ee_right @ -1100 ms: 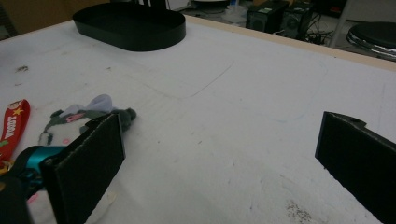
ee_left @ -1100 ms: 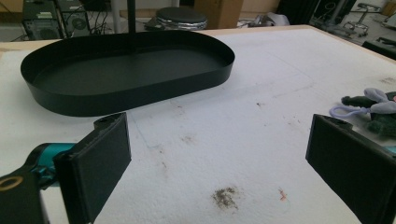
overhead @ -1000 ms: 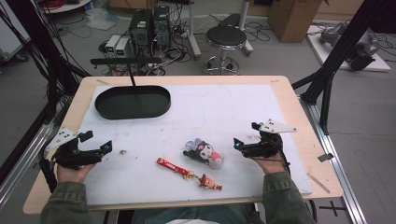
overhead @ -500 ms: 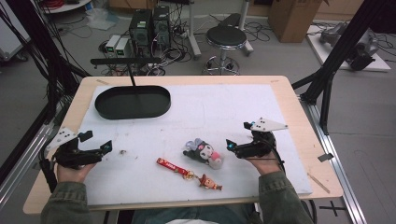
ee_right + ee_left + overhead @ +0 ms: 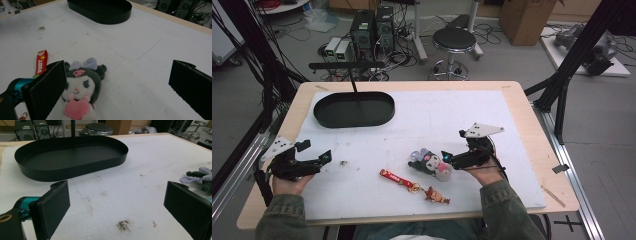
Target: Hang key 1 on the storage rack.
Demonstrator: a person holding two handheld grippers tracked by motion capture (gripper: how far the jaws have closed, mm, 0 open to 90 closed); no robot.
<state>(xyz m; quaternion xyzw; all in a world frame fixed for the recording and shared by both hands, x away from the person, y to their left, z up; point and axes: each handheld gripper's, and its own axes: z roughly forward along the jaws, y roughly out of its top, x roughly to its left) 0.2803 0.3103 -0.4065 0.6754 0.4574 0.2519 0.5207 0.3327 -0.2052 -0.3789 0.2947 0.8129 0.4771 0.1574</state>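
Note:
A dark plush toy [image 5: 430, 162] with a lilac bow and a pink heart lies on the white mat, near the front middle. My right gripper [image 5: 453, 145] is open just to its right, with the near jaw beside the toy's head. In the right gripper view the plush [image 5: 81, 87] lies against the left jaw of the gripper [image 5: 120, 85], and nothing is clasped. A red keychain strap [image 5: 394, 177] with a small figure [image 5: 437, 195] lies in front of the plush. My left gripper [image 5: 316, 151] rests open at the mat's left edge, its jaws [image 5: 117, 207] wide apart over bare mat.
A black oval tray [image 5: 319, 117] stands empty at the back left, with a thin black stand [image 5: 354, 80] rising behind it. A small dirt speck [image 5: 343, 163] marks the mat near the left gripper. A wooden table edge [image 5: 532, 130] borders the mat on the right.
My right gripper has moved left across the mat, up to the plush toy. The left gripper has stayed where it was.

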